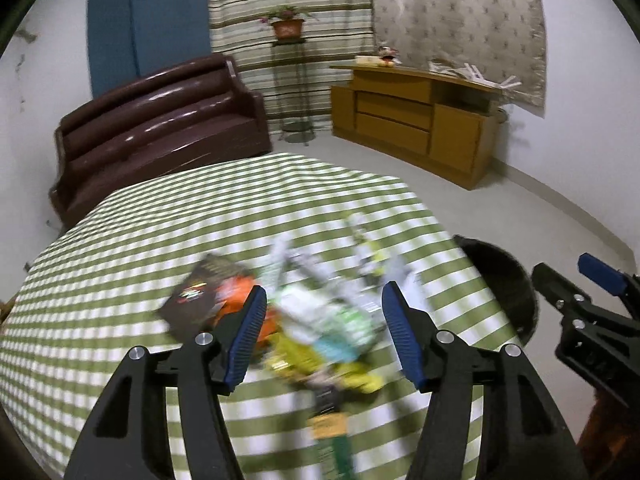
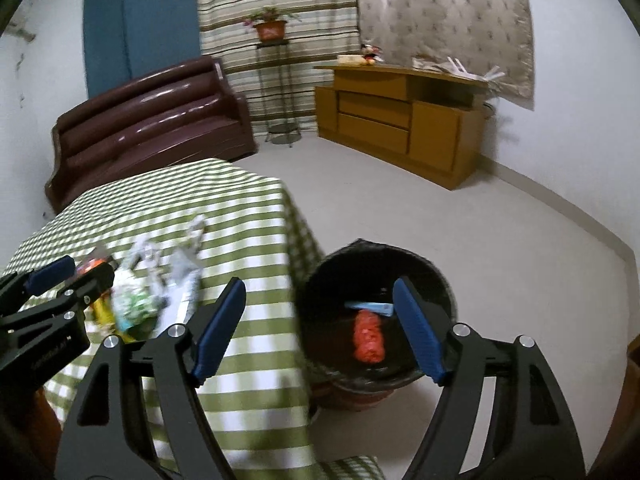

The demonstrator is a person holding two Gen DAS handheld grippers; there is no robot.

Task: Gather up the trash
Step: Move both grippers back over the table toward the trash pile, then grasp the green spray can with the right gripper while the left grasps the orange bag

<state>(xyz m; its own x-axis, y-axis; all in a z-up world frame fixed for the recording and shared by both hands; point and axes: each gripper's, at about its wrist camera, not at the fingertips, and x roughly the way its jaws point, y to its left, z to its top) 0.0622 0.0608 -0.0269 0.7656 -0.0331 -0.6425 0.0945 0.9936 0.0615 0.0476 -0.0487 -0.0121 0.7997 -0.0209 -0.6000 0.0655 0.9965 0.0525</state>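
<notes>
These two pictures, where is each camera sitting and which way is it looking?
Left wrist view: sits on the left gripper, looking forward and down over a blurred trash pile on the checked tablecloth; its own two open fingers show, plus the right gripper at the right edge.
Right wrist view: sits on the right gripper, looking down toward the black bin beside the table; its open fingers show, with the left gripper at the left edge.
Shared: pile, tablecloth, bin, brown sofa, wooden cabinet.

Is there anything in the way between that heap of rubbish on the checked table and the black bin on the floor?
Nothing visible: the wrapper pile lies near the table's edge, and the open black bin stands beside it.
</notes>
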